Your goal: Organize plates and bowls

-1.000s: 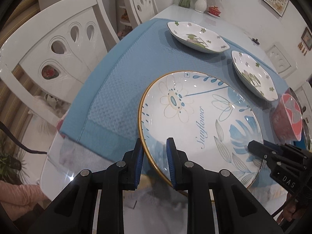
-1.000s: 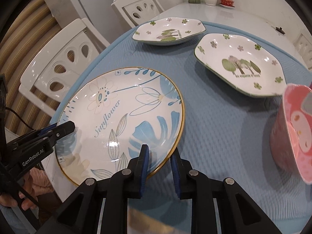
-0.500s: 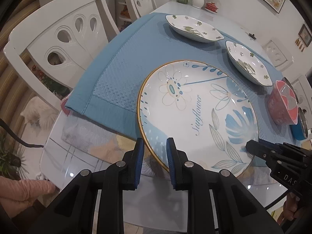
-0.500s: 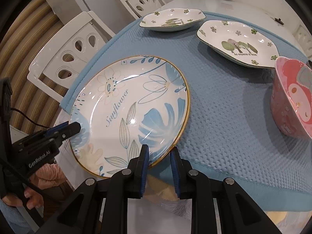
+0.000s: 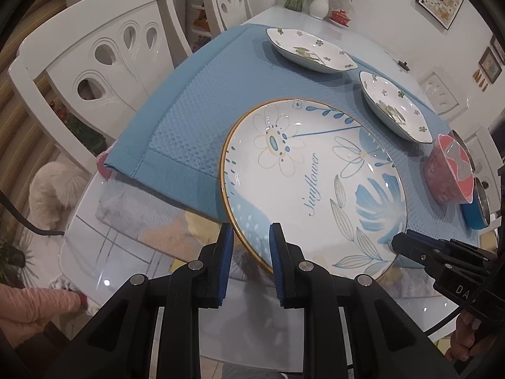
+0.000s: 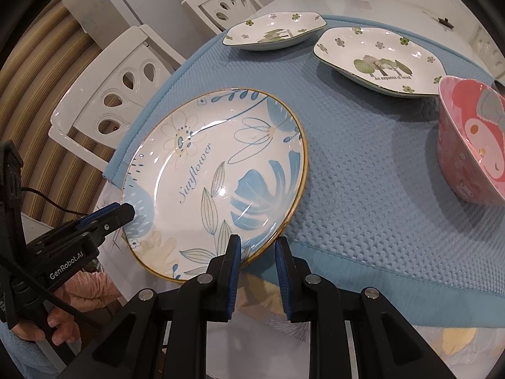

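1. I count one round Sunflower plate [image 5: 312, 186], its near edge overhanging the blue cloth [image 5: 192, 117]
2. My left gripper [image 5: 251, 243] pinches its near-left rim; my right gripper [image 6: 257, 252] pinches its near-right rim
3. Two green-flowered dishes [image 6: 274, 31] [image 6: 382, 60] sit farther back, empty
4. One pink bowl [image 6: 470, 145], empty, stands right, with one blue bowl [image 5: 473, 214] beyond

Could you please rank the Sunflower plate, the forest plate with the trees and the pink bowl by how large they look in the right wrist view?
1. Sunflower plate, clearly largest, though nearest.
2. Forest plate.
3. Pink bowl, cut off by the frame edge, so its rank against the forest plate is unsure.
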The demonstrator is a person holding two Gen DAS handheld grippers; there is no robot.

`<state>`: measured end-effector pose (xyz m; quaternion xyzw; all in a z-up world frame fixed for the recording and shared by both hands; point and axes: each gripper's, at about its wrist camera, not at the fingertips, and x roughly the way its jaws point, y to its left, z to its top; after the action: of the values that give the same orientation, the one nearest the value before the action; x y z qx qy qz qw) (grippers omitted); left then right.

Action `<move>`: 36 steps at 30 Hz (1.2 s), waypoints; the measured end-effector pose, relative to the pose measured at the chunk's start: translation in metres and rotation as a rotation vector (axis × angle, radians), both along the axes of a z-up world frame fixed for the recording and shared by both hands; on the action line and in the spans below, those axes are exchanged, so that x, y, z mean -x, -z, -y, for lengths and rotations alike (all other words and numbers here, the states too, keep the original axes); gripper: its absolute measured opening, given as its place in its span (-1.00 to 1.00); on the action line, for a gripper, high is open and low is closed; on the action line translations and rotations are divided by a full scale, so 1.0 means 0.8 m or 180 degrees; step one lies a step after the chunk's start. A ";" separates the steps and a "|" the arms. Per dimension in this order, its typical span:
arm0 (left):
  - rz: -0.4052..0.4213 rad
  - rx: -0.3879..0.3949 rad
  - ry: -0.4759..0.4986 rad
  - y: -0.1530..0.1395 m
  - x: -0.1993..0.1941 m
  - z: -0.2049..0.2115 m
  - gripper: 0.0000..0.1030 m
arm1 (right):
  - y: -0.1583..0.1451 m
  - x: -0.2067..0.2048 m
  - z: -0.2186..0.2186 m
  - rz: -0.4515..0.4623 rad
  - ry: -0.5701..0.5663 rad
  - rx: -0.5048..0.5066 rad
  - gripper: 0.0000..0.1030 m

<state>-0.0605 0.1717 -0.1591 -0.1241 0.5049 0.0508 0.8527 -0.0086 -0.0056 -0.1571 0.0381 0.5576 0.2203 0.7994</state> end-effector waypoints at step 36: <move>0.0298 -0.0158 -0.0089 -0.004 -0.011 -0.032 -0.63 | 0.001 -0.025 -0.025 0.0483 0.0091 0.0005 -0.53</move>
<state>-0.0515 0.1969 -0.1557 -0.1122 0.4612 0.0694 0.8774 0.0114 0.0145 -0.1578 0.0286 0.4949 0.2107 0.8425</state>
